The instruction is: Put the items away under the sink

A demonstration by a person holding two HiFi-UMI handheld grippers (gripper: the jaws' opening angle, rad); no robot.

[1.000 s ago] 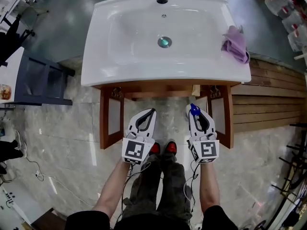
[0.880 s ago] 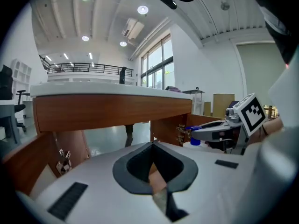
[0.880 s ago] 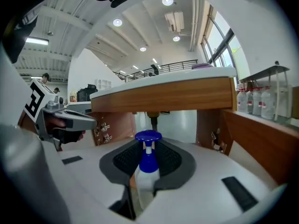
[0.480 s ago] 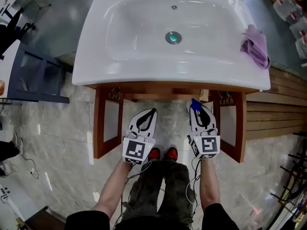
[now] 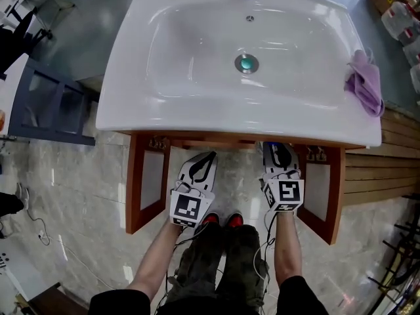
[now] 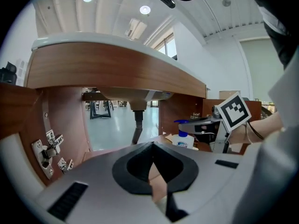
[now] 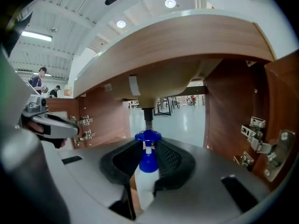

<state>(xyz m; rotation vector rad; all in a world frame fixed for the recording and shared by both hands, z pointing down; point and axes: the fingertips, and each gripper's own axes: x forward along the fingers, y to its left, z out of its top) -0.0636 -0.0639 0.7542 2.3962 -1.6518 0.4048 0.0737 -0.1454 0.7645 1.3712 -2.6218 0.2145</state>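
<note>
Right gripper [image 7: 148, 146] clamped partway closed on bottle [image 7: 145, 178], which is upright between its jaws with the pump on top, probably so it stands when set down. Open cabinet [image 7: 233, 92] lies just ahead, under the sink [image 5: 197, 104]. Left gripper [image 6: 152, 144] closed and empty, alongside.

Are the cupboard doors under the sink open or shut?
Open: the left door and right door swing out toward the person, and the drain pipe shows inside.
</note>
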